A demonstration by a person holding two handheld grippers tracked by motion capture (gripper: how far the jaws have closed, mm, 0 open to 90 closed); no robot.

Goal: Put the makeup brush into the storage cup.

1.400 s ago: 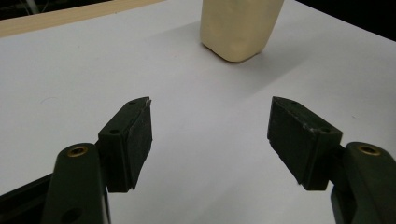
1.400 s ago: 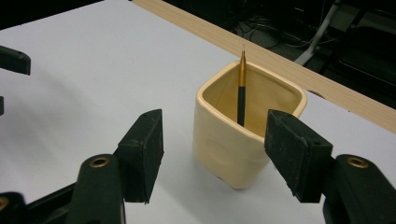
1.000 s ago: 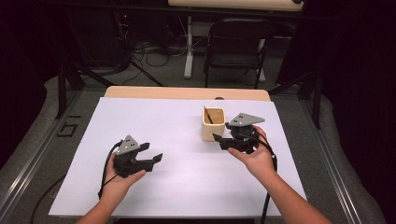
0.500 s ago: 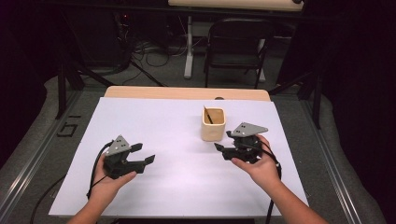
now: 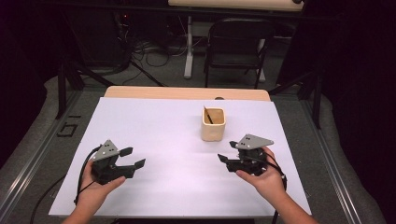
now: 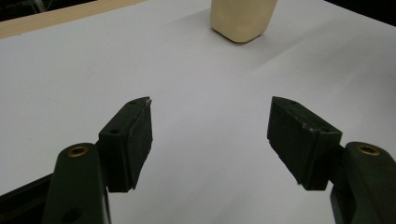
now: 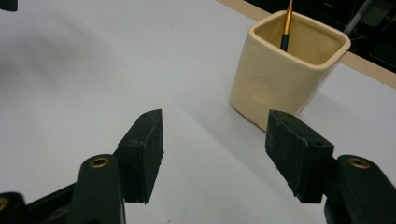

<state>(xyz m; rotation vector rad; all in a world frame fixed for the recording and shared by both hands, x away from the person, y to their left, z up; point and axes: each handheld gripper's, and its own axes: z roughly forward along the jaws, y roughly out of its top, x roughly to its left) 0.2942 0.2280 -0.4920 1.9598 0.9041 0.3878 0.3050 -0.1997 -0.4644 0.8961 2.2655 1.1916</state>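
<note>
On the white counter (image 5: 177, 140) stands a cream cup (image 5: 214, 124), upright, toward the far right of the sheet, with a thin brush (image 5: 208, 115) leaning inside it. Judging from how things lie, the work looks all but finished: the brush is already in the cup, nothing else lies loose on the sheet, and both hands sit back near the person's edge.

The left hand-held gripper (image 5: 132, 158) rests low at the near left, well apart from the cup, its jaws spread with only bare sheet between them, as the left gripper view confirms, with the cup (image 6: 242, 18) far ahead. The right hand-held gripper (image 5: 226, 160) sits near the cup on its near-right side, not touching it, jaws likewise apart and empty; in the right gripper view the cup (image 7: 285, 70) rises just beyond the right jaw, the brush (image 7: 286, 23) poking out of its mouth.

Compared with 1 second ago, the right hand-held gripper has drawn back from beside the cup toward the person and sunk a little, and the left has slid outward to the left. The cup and brush have not shifted. What may be left is only to settle both hands.
</note>
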